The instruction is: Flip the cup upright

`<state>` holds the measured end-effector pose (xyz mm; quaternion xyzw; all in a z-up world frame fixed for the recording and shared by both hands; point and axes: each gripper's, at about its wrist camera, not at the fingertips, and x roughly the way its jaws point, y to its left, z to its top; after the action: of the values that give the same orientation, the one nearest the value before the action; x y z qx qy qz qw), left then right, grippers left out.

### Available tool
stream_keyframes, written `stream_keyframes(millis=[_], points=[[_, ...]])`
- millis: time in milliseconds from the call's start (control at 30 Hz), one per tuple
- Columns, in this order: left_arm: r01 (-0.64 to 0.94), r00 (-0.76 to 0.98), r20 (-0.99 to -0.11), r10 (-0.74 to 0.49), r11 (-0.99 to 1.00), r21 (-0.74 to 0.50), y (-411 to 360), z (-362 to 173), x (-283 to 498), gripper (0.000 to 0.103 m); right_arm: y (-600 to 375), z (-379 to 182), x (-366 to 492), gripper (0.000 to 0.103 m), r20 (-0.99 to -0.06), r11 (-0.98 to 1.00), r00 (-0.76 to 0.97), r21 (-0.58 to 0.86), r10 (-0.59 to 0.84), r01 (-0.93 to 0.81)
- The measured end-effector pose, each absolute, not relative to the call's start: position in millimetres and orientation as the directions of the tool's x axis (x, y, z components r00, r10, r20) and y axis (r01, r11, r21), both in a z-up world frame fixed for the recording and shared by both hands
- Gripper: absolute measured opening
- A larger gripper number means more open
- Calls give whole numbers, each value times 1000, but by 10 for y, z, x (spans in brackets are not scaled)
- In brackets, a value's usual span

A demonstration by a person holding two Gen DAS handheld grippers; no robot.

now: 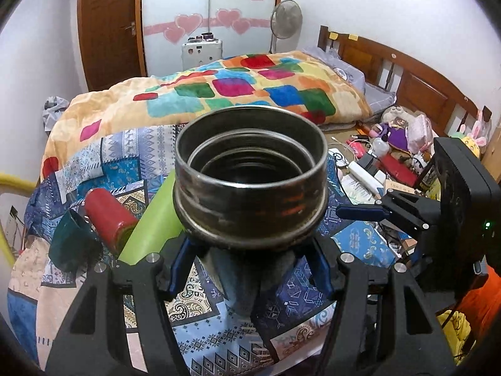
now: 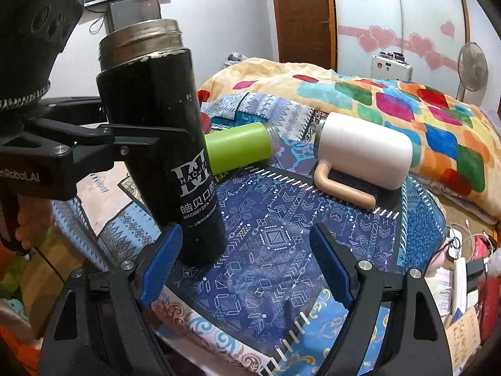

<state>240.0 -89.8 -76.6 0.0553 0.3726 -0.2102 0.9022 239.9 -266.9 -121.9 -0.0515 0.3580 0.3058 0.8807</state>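
Note:
A black steel thermos cup (image 2: 162, 131) stands upright on the patterned blue cloth (image 2: 275, 250), its open mouth (image 1: 250, 156) facing up. My left gripper (image 1: 247, 260) is shut on its body, blue pads against both sides; in the right wrist view its black fingers (image 2: 125, 134) clamp the cup from the left. My right gripper (image 2: 241, 266) is open and empty, low over the cloth just right of the cup's base; it also shows in the left wrist view (image 1: 360, 211).
A green cup (image 2: 238, 148), a white cup (image 2: 363, 153) with a beige handle, a red cup (image 1: 109, 216) and a teal cup (image 1: 72, 241) lie on their sides on the cloth. A colourful quilt (image 1: 235, 87) lies behind. Clutter (image 1: 391, 156) covers the floor at right.

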Motion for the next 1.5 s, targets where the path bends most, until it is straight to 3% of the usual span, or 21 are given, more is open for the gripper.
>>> stream_keyframes(millis=[400,667,800,1033,1300,1500], points=[[396,662,-669,-337,916,-70,-839,-793,2217,71,-2770,-992,2320,81,-619,842,622,127,481,-525],[352,716,-612,-335,931,-98,-636,-562,1786,71,-2870,-509,1870,81,-496,867,730,100,469,-489],[324,787,-530,-315,943,-79,-544,-318,1410,72,-2907,-242,1540,81,-408,880,790,87,459,-466],[258,916,-310,-255,966,-32,-419,107,606,77,-2973,165,924,81,-244,891,857,110,455,-441],[182,974,-137,-182,983,-12,-344,324,-84,92,-2925,250,490,82,-148,904,893,110,426,-413],[149,986,-80,-149,989,-8,-344,352,-297,102,-2921,225,305,96,-113,914,909,99,402,-393]])
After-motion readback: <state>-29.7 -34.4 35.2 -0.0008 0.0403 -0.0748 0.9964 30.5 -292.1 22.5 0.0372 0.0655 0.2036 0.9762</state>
